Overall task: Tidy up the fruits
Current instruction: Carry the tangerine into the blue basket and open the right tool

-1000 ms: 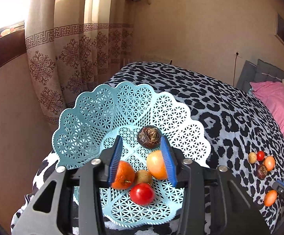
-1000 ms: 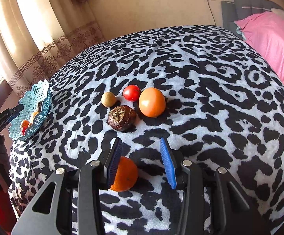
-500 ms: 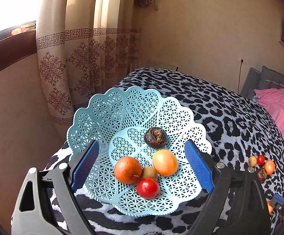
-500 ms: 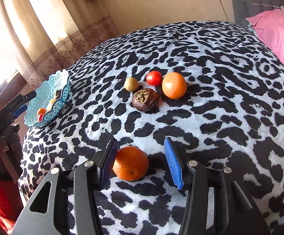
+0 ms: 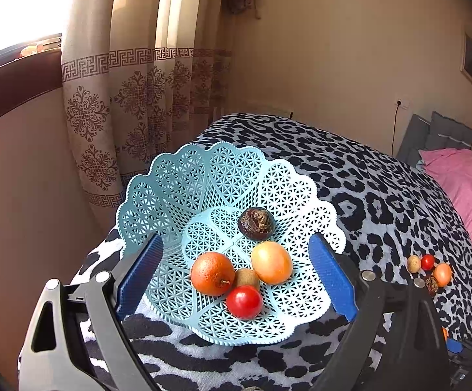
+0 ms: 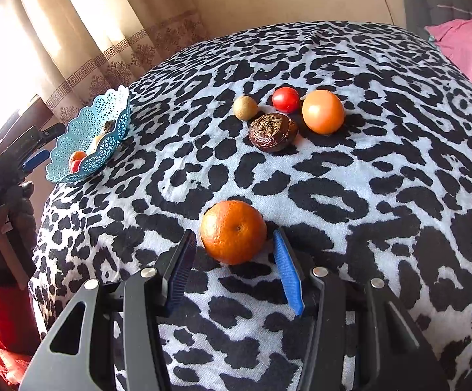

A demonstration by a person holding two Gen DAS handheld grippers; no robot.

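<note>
The right gripper (image 6: 232,257) has its two blue pads spread apart, and they hold nothing. An orange mandarin (image 6: 233,232) lies on the leopard-print blanket (image 6: 382,176) just in front of the tips, between them, but I cannot tell if a pad touches it. Farther on the blanket there is a group of four fruits close together: a dark wrinkled fruit (image 6: 272,132), a small brown fruit (image 6: 245,107), a red tomato (image 6: 286,99) and a smooth orange fruit (image 6: 323,111).

The left gripper (image 5: 236,272) is also wide apart and empty, with one pad on each side of the light blue lattice basket (image 5: 184,189). The basket stands near the edge of the bed. Inside it lie five fruits: an orange (image 5: 213,278), a small brown fruit (image 5: 246,278), a red tomato (image 5: 244,301), a yellow-orange fruit (image 5: 271,262) and, a little apart behind them, a dark wrinkled one (image 5: 256,223).

Behind the basket hangs a patterned curtain (image 5: 131,97). A pink pillow (image 5: 464,189) lies at the far end of the bed.
</note>
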